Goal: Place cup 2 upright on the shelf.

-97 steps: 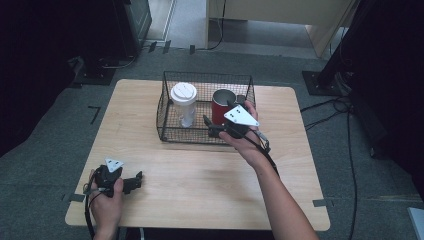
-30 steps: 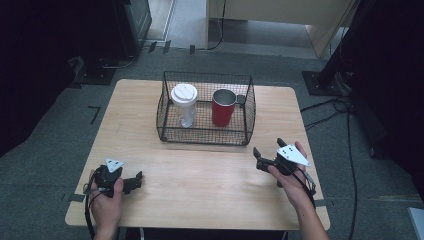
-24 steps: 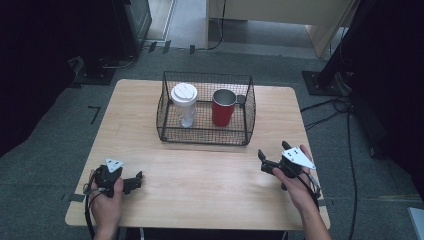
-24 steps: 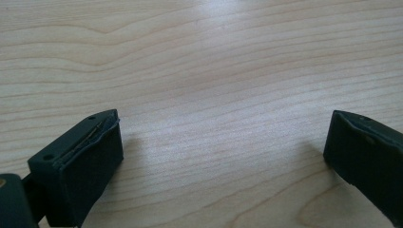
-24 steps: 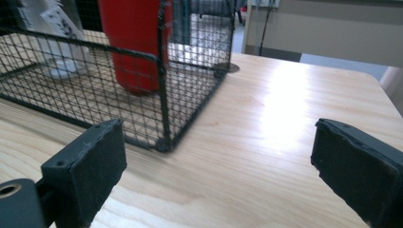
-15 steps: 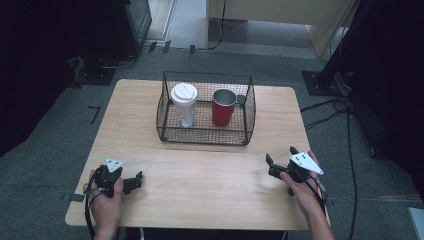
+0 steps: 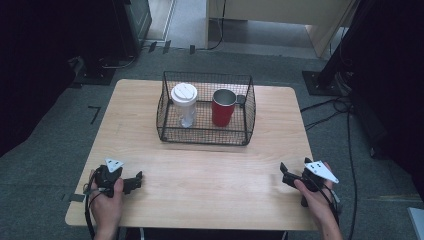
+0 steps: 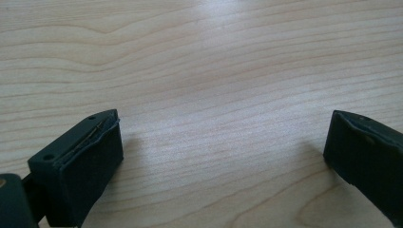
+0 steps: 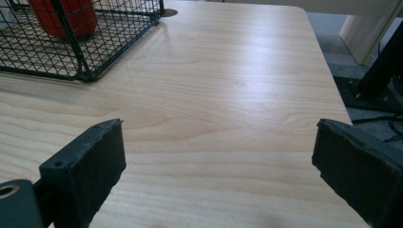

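Observation:
A black wire basket (image 7: 205, 135) stands at the table's far middle. Inside it are a clear cup with a white lid (image 7: 184, 102) on the left and a red cup (image 7: 223, 107) on the right, both upright. My right gripper (image 7: 285, 174) rests low near the front right corner, open, its jaws just having opened a little further with nothing between them. In the right gripper view (image 9: 218, 142) its jaws frame bare wood, with the basket (image 9: 71, 52) and red cup (image 9: 62, 16) at upper left. My left gripper (image 7: 136, 181) is open at the front left, over bare wood (image 8: 223, 133).
The wooden table (image 7: 140, 110) has rounded corners; its right edge (image 9: 328, 61) lies close to my right gripper. Cables and a dark stand base (image 7: 325, 80) lie on the grey floor to the right. Dark equipment stands at far left.
My right gripper has come away from the red cup in the basket, travelling toward the front right corner and sinking slightly. The left gripper has stayed put.

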Available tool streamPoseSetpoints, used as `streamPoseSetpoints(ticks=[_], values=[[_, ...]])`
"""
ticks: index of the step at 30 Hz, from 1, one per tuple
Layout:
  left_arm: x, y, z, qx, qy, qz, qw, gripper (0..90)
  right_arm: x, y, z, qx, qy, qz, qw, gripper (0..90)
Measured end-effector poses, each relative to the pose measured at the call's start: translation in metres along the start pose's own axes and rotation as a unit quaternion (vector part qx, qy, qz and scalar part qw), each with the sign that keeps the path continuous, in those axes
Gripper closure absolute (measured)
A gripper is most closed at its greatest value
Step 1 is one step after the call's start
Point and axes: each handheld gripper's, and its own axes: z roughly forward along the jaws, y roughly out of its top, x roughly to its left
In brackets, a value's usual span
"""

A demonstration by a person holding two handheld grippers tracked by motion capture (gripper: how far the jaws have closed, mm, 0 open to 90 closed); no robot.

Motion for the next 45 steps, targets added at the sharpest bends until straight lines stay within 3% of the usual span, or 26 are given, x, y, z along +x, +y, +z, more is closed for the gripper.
streamPoseSetpoints(ticks=[8,14,21,34,45], values=[[0.0,0.0,0.0,0.0,0.0,0.0,1.0,0.0,-0.013,-0.005,-0.009,0.058,-0.017,-0.005,0.9982,2.4],[0.0,0.0,0.0,0.0,0.0,0.0,1.0,0.0,-0.019,-0.01,-0.012,0.131,-0.017,-0.008,0.9912,0.1],[0.0,0.0,0.0,0.0,0.0,0.0,1.0,0.0,-0.023,-0.014,-0.014,0.17,-0.011,-0.005,0.9854,0.0],[0.0,0.0,0.0,0.0,0.0,0.0,1.0,0.0,-0.029,-0.02,-0.027,0.171,0.011,-0.022,0.985,0.0],[-0.001,0.001,0.001,0.0,-0.004,0.003,1.0,0.0,-0.029,-0.021,-0.029,0.171,0.001,-0.016,0.9852,0.0]])
